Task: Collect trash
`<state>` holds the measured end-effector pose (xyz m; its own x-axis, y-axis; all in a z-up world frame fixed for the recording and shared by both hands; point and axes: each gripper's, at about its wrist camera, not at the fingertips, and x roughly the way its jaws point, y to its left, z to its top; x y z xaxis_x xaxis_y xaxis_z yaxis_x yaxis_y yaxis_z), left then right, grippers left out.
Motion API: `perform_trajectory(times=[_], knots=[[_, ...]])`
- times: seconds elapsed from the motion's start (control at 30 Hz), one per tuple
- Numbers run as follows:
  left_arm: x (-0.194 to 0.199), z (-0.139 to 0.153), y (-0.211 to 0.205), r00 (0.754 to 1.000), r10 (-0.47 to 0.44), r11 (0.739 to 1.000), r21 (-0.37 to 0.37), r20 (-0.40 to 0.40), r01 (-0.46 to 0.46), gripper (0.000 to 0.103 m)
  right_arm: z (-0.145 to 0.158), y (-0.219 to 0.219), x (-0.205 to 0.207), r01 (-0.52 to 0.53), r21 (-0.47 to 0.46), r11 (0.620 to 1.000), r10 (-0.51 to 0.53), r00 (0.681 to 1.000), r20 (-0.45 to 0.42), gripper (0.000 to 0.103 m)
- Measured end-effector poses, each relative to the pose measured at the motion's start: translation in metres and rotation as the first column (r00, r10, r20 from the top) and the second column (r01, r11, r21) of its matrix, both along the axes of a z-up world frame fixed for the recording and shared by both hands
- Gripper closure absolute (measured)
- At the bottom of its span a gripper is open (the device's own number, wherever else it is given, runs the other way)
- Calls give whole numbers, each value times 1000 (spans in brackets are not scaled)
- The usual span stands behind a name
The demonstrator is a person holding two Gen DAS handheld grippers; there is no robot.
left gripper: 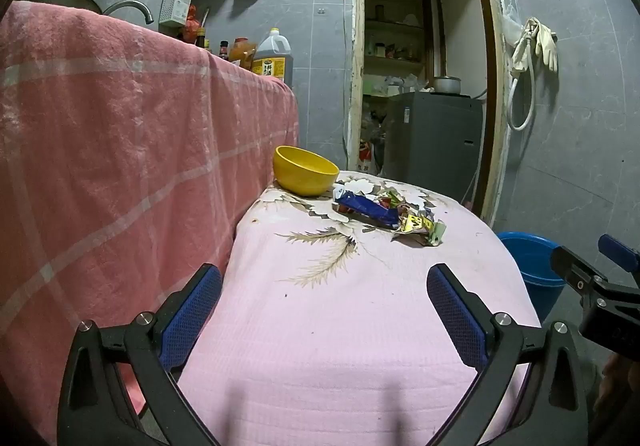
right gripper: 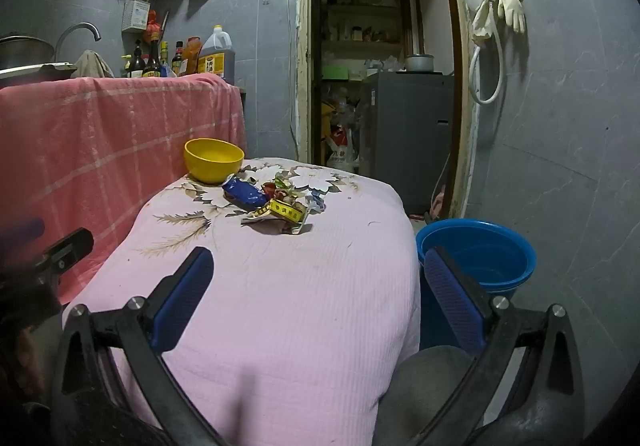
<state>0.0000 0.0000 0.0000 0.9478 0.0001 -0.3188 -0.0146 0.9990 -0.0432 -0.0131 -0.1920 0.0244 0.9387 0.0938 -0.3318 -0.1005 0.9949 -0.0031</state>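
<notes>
- Surface draped in a pink quilted cloth with a flower print [left gripper: 320, 326]: the widest thing in both views, low, and butted against a taller counter hung with a salmon checked towel [left gripper: 120, 150]. Cloths probably there to protect what is underneath.
- Round blue plastic bucket [right gripper: 488, 258]: on the floor just beside the surface's right edge, mouth up, no trash seen inside. Likely the bin for this job, set where wrappers can be dropped straight off the edge.
- Left tongs [left gripper: 324, 310] and right tongs [right gripper: 316, 294]: both spread wide, nothing between the blue pads, held above the near end of the surface and aimed at the far end. Reads as a ready stance ahead of a first grab.
- Yellow plastic bowl [left gripper: 306, 170]: upright at the far left corner, just beside the trash.
- Trash: a heap of crumpled wrappers, blue packet [left gripper: 368, 208] and yellow-printed foil [right gripper: 284, 211], mid-far on the surface, well apart from either tongs, not yet collected.
</notes>
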Motion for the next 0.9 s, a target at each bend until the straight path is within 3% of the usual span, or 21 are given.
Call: perform_trajectory(times=[0.9], knots=[[0,0,0,1000,0,1000,2,0,0,2,-2,0,1,0,3,1000,0,1000,0,0]])
